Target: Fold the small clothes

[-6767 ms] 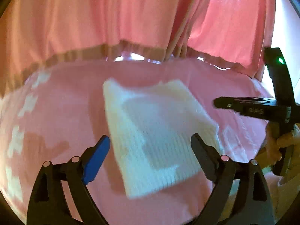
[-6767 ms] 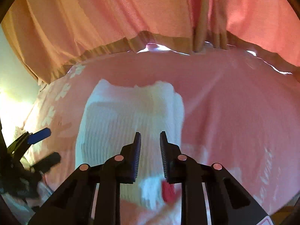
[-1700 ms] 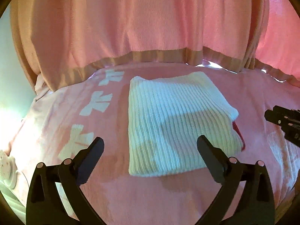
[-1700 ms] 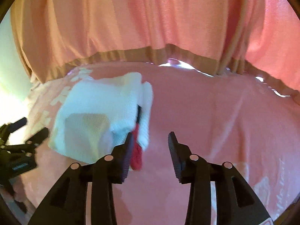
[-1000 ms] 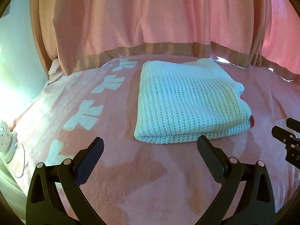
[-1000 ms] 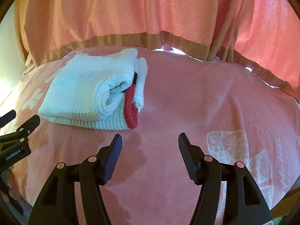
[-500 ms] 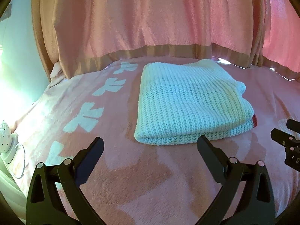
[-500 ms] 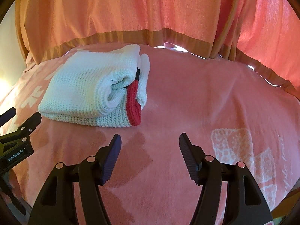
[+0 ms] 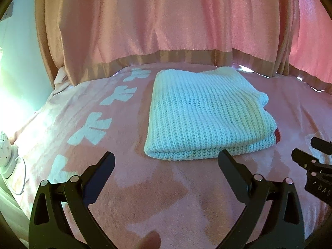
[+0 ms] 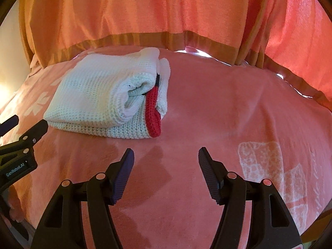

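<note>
Pink bedspread point(image 9: 166, 197) is bearing one folded white knit point(image 9: 207, 112), apparently finished. Left gripper point(image 9: 166, 164) and right gripper point(image 10: 166, 164) are being held wide, empty, clear of it.

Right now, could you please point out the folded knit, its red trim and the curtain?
knit point(image 9: 205, 112): left wrist view, top face.
red trim point(image 10: 154, 122): right wrist view, front end.
curtain point(image 10: 145, 8): right wrist view, middle panel.

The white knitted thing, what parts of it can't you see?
- White knitted garment, left wrist view: its inner layers are hidden under the top fold.
- Right wrist view: the red trim runs in between the layers.
- Both views: its underside is hidden against the pink blanket.
</note>
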Demonstrator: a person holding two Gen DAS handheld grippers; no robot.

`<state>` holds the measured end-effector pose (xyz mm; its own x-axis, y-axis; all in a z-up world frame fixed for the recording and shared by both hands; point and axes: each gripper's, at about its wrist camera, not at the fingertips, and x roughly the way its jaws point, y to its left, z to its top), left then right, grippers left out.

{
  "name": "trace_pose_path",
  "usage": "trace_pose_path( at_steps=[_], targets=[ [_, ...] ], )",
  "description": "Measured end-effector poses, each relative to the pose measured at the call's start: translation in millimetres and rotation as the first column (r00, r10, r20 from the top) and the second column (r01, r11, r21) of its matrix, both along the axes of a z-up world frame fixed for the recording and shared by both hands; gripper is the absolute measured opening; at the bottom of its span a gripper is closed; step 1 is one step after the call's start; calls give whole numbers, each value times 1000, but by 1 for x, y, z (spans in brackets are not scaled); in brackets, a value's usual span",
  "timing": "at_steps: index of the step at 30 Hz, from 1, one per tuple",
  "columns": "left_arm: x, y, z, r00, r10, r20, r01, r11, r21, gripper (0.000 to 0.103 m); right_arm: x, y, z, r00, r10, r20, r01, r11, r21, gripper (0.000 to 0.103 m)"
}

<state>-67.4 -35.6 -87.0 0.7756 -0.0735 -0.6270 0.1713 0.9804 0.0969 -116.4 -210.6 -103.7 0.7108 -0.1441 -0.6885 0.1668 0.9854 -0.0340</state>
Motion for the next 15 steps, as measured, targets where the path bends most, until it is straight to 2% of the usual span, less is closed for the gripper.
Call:
trace_pose_path(
  at_steps=[15],
  targets=[
    [1, -3, -4, 999, 5, -41, -5, 1000, 7, 98, -1, 6, -4, 1000, 5, -7, -5, 1000, -3, 62]
  ],
)
